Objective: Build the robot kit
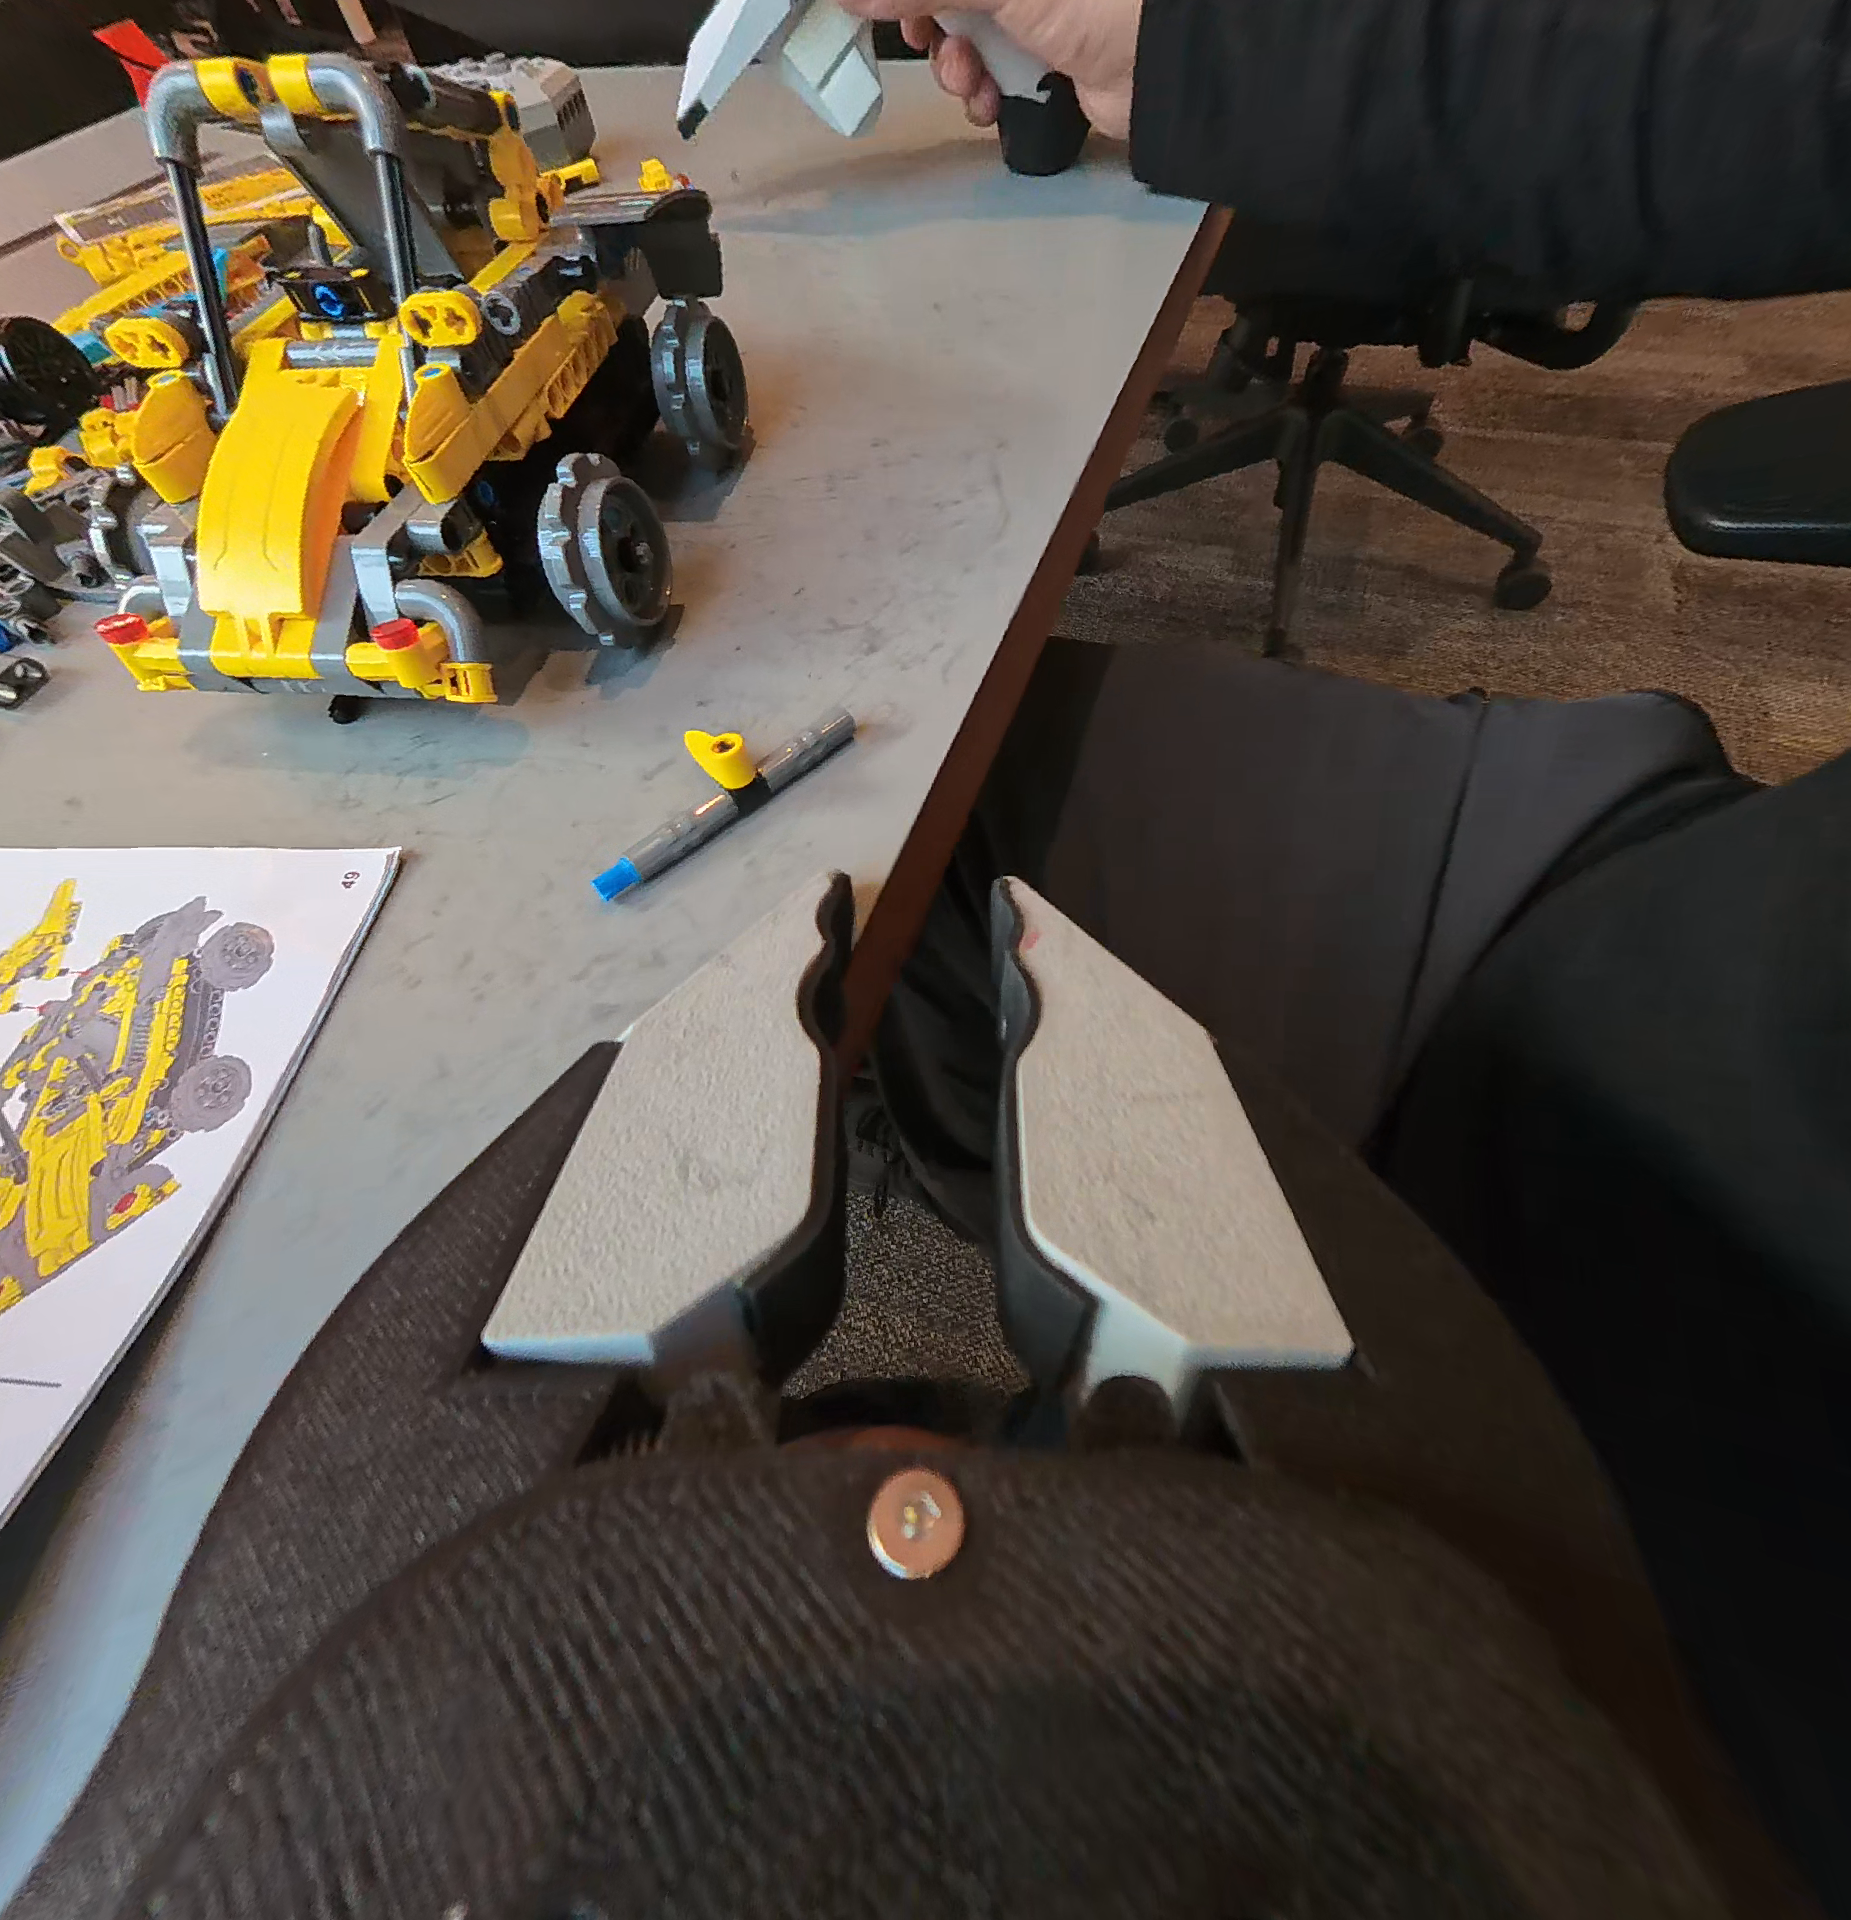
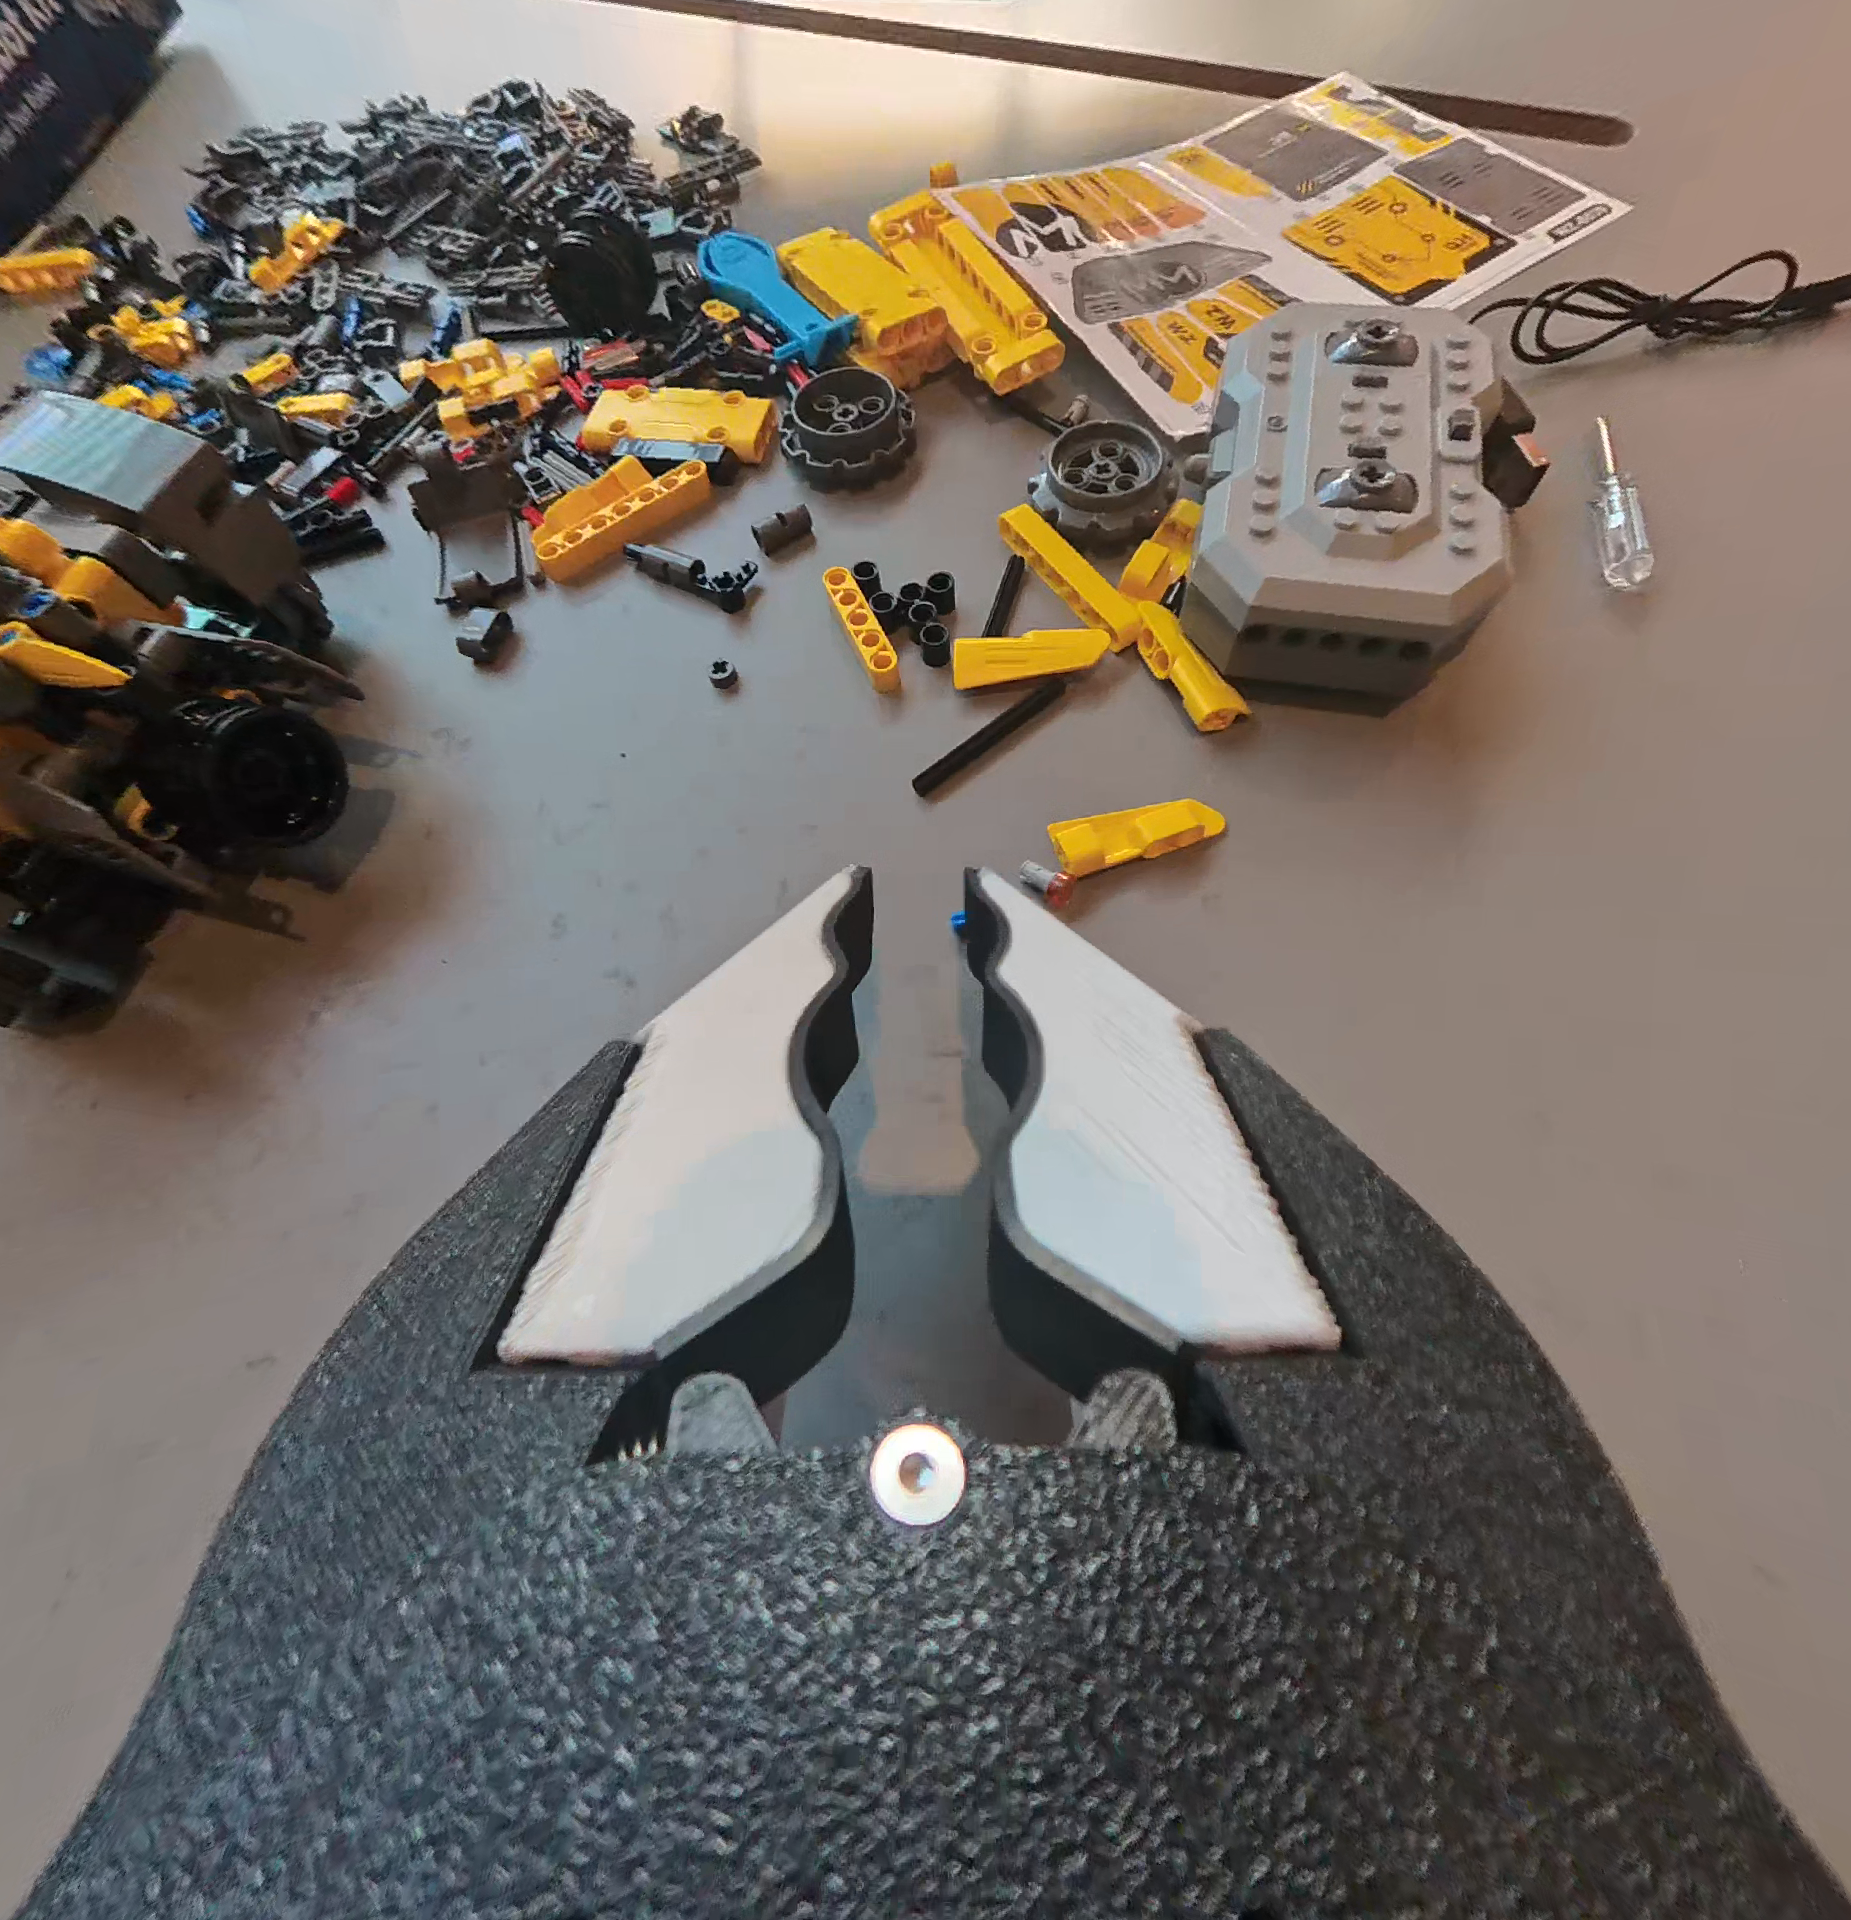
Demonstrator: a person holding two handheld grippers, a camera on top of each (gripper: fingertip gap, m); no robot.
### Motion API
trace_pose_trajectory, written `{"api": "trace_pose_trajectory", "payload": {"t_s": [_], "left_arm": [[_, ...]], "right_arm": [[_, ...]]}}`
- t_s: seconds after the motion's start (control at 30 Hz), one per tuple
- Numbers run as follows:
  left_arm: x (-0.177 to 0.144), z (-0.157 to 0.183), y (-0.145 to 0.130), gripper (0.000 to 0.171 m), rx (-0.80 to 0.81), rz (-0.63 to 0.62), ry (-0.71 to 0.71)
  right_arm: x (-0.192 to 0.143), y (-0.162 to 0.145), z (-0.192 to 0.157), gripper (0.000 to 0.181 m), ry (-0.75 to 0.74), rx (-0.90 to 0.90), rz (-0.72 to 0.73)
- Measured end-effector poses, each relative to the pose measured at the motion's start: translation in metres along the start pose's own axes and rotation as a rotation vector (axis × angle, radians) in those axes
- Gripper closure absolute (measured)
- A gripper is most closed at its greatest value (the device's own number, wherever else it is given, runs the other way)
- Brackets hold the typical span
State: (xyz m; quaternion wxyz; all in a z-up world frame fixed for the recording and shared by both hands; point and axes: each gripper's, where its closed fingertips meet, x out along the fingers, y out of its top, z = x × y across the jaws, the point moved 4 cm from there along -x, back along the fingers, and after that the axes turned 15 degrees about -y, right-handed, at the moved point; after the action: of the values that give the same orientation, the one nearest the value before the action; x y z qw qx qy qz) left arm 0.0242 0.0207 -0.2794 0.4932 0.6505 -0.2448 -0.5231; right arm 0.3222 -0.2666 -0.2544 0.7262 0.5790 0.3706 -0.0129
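My left gripper (image 1: pixel 921 899) is open and empty, and its fingers straddle the table's front edge (image 1: pixel 1046 582). The nearest part is a grey axle assembly (image 1: pixel 729 800) with a yellow connector and a blue tip, lying just ahead to the left. A yellow and grey toy vehicle (image 1: pixel 381 416) stands beyond it. My right gripper (image 2: pixel 916 883) is open and empty, low over the table. A small blue pin (image 2: pixel 959 920) lies at its right fingertip. A small grey and red pin (image 2: pixel 1046 881) and a yellow panel piece (image 2: pixel 1134 834) lie just beyond. The right gripper also shows in the left wrist view (image 1: pixel 775 109), held by a hand.
An open instruction booklet (image 1: pixel 121 1091) lies at the left. A pile of loose black, yellow and blue parts (image 2: pixel 464 312) fills the far table, with a grey battery box (image 2: pixel 1347 520), a sticker sheet (image 2: pixel 1316 208), a screwdriver (image 2: pixel 1622 509), a black cable (image 2: pixel 1679 301) and a black axle (image 2: pixel 988 738). Office chairs (image 1: pixel 1316 447) stand beside the table. The gap from one gripper's tips to the other's is roughly 40 cm. Between my right fingertips and the black axle (image 2: pixel 988 738) there is roughly 6 cm.
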Motion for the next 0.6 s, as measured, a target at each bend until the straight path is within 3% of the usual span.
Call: {"api": "trace_pose_trajectory", "payload": {"t_s": [0.2, 0.6], "left_arm": [[-0.005, -0.001, 0.003, 0.148, -0.006, 0.025, -0.013], [-0.004, 0.003, 0.004, 0.149, -0.003, 0.015, -0.019]], "right_arm": [[0.005, -0.005, -0.007, 0.163, 0.017, -0.058, -0.051], [-0.003, -0.002, -0.014, 0.162, 0.087, -0.068, 0.001]]}}
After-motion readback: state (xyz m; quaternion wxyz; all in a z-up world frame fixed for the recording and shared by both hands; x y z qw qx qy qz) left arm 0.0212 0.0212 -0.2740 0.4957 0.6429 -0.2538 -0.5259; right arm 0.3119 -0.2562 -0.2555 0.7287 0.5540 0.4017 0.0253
